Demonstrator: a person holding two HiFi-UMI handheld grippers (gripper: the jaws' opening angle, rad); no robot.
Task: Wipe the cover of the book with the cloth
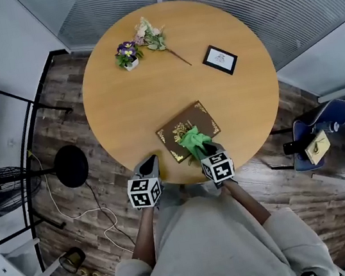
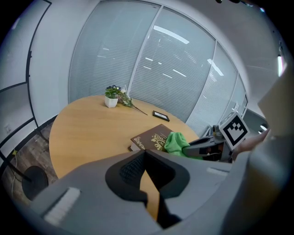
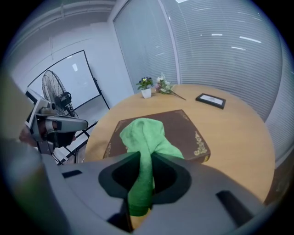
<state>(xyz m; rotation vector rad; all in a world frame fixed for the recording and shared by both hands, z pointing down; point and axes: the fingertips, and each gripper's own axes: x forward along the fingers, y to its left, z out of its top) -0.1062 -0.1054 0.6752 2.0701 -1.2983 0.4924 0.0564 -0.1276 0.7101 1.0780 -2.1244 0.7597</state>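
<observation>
Near the front edge of the round wooden desk point(image 1: 153, 98) lies a brown hardback book point(image 1: 184, 128) with gilt corner ornaments. The right gripper point(image 1: 204, 151) has its jaws clamped on a fuzzy green cloth point(image 1: 194, 141) bunched on the cover, and its own view shows the terry nap. The left gripper point(image 1: 150, 165), jaws closed on nothing, is just left of the book. Only its view shows the book's thick side.

Bright even indoor light, ceiling-lamp glare on glass, strong fisheye bending, dark blurred corners
</observation>
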